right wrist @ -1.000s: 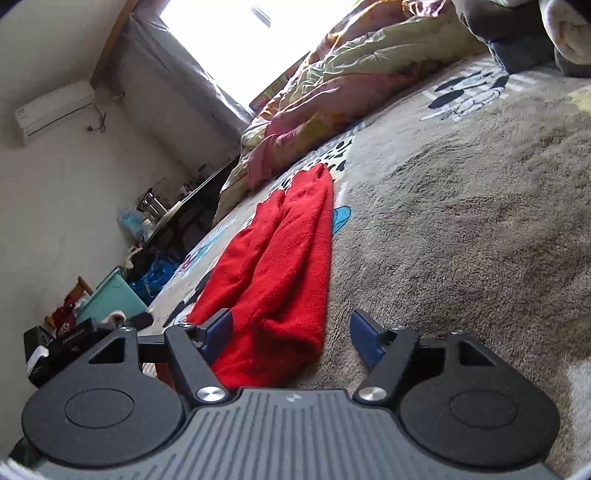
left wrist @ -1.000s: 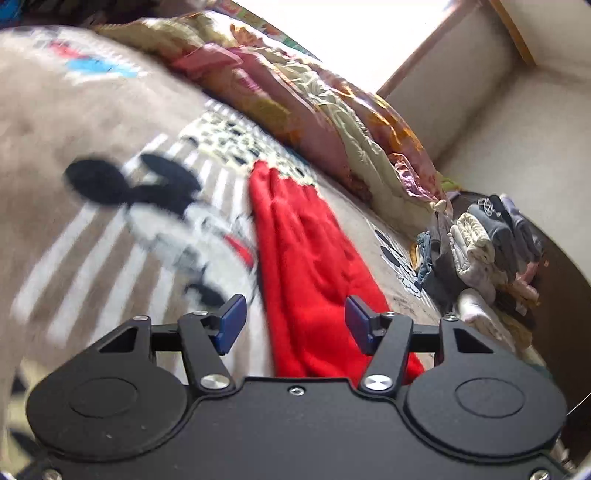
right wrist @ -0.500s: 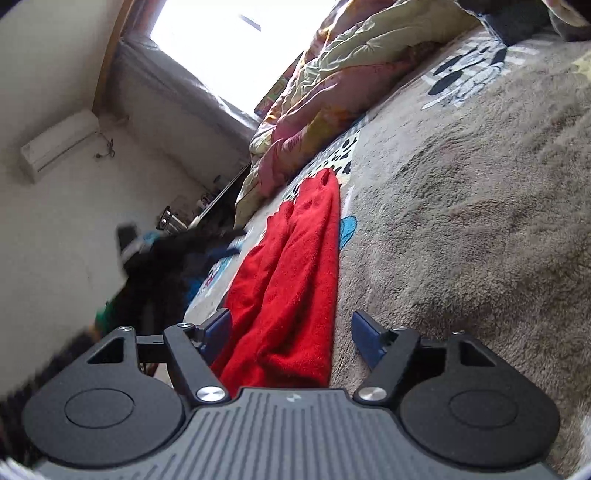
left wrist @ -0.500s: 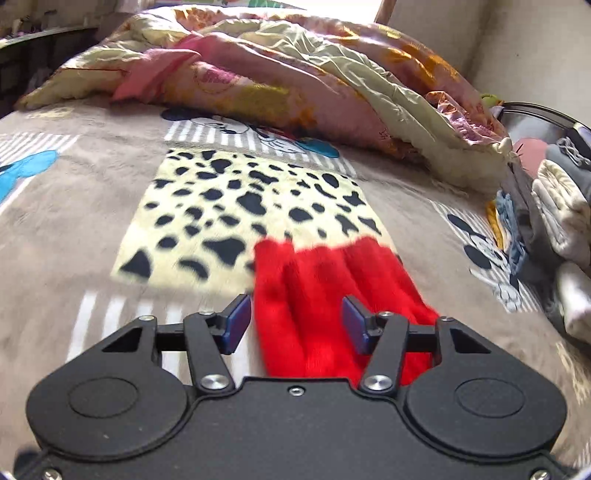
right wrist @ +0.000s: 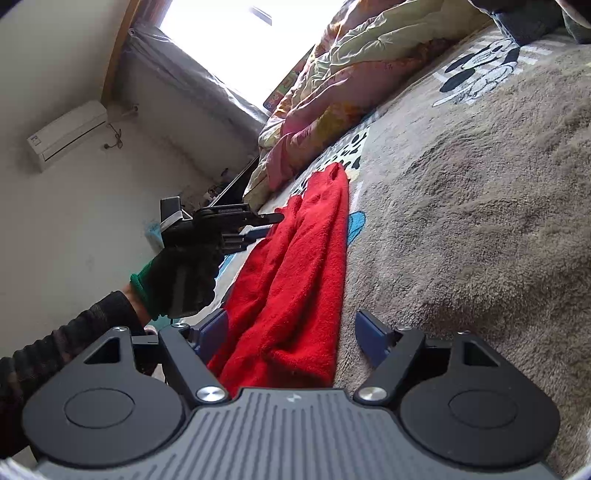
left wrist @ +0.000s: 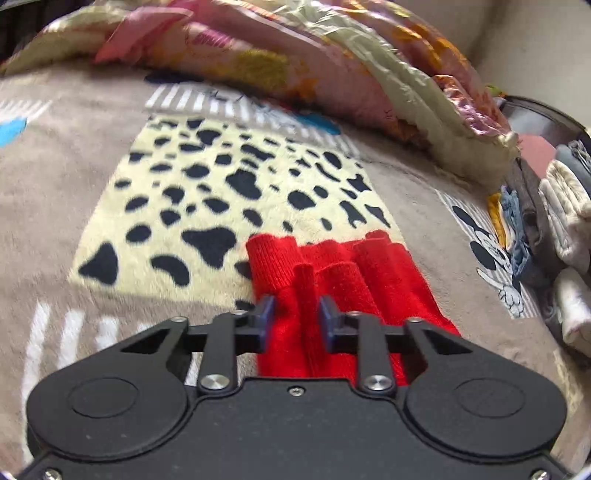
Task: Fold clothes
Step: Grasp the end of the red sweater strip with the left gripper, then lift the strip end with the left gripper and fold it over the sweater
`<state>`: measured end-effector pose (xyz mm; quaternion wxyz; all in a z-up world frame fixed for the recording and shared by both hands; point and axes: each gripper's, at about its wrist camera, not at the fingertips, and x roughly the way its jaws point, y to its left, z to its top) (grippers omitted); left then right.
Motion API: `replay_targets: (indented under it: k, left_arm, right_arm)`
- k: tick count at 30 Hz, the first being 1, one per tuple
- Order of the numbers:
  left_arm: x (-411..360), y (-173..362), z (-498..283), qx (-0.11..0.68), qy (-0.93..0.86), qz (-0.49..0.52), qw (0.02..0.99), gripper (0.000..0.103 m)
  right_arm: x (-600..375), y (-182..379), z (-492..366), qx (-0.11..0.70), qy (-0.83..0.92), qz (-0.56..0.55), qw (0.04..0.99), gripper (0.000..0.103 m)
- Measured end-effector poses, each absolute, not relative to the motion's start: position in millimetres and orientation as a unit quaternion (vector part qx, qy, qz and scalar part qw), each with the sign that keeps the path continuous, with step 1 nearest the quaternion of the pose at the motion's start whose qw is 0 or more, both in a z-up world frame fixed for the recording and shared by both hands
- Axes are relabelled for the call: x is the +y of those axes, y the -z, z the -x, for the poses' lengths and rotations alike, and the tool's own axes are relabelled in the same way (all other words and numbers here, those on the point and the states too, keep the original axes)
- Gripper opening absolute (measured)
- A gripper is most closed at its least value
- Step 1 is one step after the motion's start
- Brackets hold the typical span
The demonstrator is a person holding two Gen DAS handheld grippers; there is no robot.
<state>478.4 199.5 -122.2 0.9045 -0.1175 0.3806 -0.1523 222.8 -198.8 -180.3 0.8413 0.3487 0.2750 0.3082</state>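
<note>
- Daylight floods in from the window (right wrist: 218, 33), which is blown out to plain white.
- The quilt (left wrist: 332, 66) and the far blanket (left wrist: 74, 155) are soft with blur in the left wrist view.
- Fisheye bending curves both views; corners go dark.
- Shadows are soft.

Bright window (right wrist: 229, 40); white wall (right wrist: 55, 206), air conditioner (right wrist: 68, 134)

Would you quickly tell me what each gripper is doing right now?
Left gripper: jaws have just been closing and now pinch a ridge of the red garment.
Right gripper: jaws open, straddling the garment's other end, not gripping it.
</note>
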Motion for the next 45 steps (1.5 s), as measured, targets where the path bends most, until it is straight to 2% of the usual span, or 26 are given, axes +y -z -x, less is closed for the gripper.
replay_targets:
  k: [2, 10, 16, 18, 22, 25, 27, 29, 30, 35, 40, 42, 45]
  left_arm:
    - [196.5, 121.1, -476.7, 0.374, 0.159, 0.100, 0.908, 0.014]
    - [186.6, 113.5, -475.1, 0.336, 0.136, 0.055, 0.930, 0.016]
    - [178.6, 117.0, -486.9, 0.351, 0.144, 0.031, 0.925, 0.015]
    - [176.1, 115.8, -485.9, 0.344, 0.146, 0.020, 0.928, 0.011]
    - [165.9, 110.5, -479.5, 0.322, 0.144, -0.023, 0.936, 0.011]
    - [160.6, 117.2, -486.4, 0.341, 0.147, -0.032, 0.928, 0.011]
    - [160.6, 121.0, -490.5, 0.350, 0.141, -0.025, 0.926, 0.011]
    - [161.7, 119.6, -489.9, 0.346, 0.138, -0.015, 0.928, 0.003]
    - [160.6, 118.3, -489.0, 0.342, 0.141, -0.017, 0.929, 0.002]
    - [164.9, 111.8, -487.7, 0.294, 0.154, 0.025, 0.943, 0.002]
    - [165.6, 131.2, -498.1, 0.322, 0.119, 0.034, 0.939, 0.002]
    - [160.8, 132.9, -499.0, 0.335, 0.116, 0.028, 0.934, 0.002]
    - [161.8, 118.0, -490.3, 0.344, 0.109, 0.029, 0.932, 0.018]
  right_arm:
    - [-198.2, 180.1, -222.5, 0.275, -0.308, -0.347, 0.842, 0.076]
    - [-196.4, 179.3, -221.2, 0.274, -0.310, -0.339, 0.845, 0.077]
    - [-195.3, 178.7, -220.5, 0.274, -0.310, -0.337, 0.846, 0.077]
    - [-195.1, 178.7, -220.2, 0.274, -0.311, -0.336, 0.846, 0.077]
    - [-194.9, 178.7, -219.8, 0.274, -0.312, -0.336, 0.845, 0.078]
    - [-194.6, 178.5, -219.7, 0.274, -0.313, -0.334, 0.846, 0.078]
    - [-194.3, 178.5, -219.4, 0.274, -0.314, -0.333, 0.846, 0.078]
    - [-194.3, 178.6, -219.6, 0.274, -0.314, -0.333, 0.846, 0.078]
    - [-194.5, 178.7, -219.7, 0.274, -0.314, -0.333, 0.846, 0.078]
    - [-194.3, 178.8, -220.0, 0.274, -0.314, -0.333, 0.846, 0.079]
    - [-193.9, 178.5, -219.9, 0.274, -0.315, -0.332, 0.846, 0.079]
    - [-193.6, 178.4, -219.9, 0.274, -0.315, -0.331, 0.846, 0.079]
    - [-192.9, 177.9, -220.3, 0.276, -0.315, -0.329, 0.847, 0.079]
